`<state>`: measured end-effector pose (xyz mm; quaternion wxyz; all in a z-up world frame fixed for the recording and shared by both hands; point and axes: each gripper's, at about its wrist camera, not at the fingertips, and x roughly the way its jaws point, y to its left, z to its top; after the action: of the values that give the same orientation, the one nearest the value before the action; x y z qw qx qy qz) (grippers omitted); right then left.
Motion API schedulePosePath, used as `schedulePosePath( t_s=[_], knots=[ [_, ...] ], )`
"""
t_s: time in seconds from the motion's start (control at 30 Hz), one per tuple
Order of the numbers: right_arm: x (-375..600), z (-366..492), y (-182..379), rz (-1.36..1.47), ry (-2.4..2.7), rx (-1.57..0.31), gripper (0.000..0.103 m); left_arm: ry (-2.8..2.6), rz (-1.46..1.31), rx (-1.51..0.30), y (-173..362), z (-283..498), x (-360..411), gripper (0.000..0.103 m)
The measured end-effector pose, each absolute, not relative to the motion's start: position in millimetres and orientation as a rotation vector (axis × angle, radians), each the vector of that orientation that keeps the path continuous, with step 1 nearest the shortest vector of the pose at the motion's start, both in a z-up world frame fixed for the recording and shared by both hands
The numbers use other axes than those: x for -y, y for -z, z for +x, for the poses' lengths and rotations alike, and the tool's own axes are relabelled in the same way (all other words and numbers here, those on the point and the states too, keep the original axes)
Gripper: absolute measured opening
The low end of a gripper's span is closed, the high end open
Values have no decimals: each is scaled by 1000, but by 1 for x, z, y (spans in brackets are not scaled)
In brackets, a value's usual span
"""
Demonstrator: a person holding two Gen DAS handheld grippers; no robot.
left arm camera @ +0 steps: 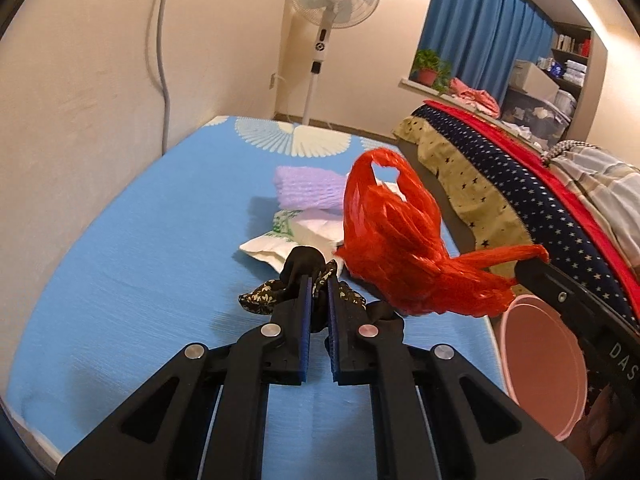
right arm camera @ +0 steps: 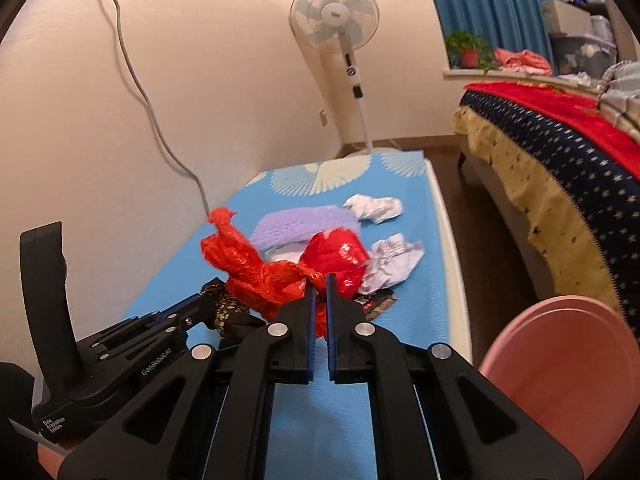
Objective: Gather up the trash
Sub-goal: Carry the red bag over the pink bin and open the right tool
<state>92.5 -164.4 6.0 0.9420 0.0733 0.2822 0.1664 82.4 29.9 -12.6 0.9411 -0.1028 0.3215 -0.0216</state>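
Blue-sheeted bed carries the litter: left claw is clamped on a dark patterned scrap, right claw on the red plastic bag, apparently lifting both toward the pink bin beside the bed.

— That red bag beside the blue sheet's edge, is it plastic?

— Thin crinkled plastic, glossy in its folds. The sheet under it is matt woven cloth.

— And the dark scrap just left of the bag?

— Soft cloth, floral print, matt. Behind the bag lie crumpled white paper and a lilac foam net, spongy and dull.

— The tub right of the bag?

— Smooth pink plastic, satin sheen.
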Motion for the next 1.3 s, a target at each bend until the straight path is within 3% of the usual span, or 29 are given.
schedulePosePath(
  t_s=[0.53,1.3],
  knots=[
    [223,32,-41,102,-121,-528,5,191,-170,-615,-8,51,12,7],
    [335,11,-40,158,263,-559,5,488,-93,-631,-5,44,152,7]
  ],
)
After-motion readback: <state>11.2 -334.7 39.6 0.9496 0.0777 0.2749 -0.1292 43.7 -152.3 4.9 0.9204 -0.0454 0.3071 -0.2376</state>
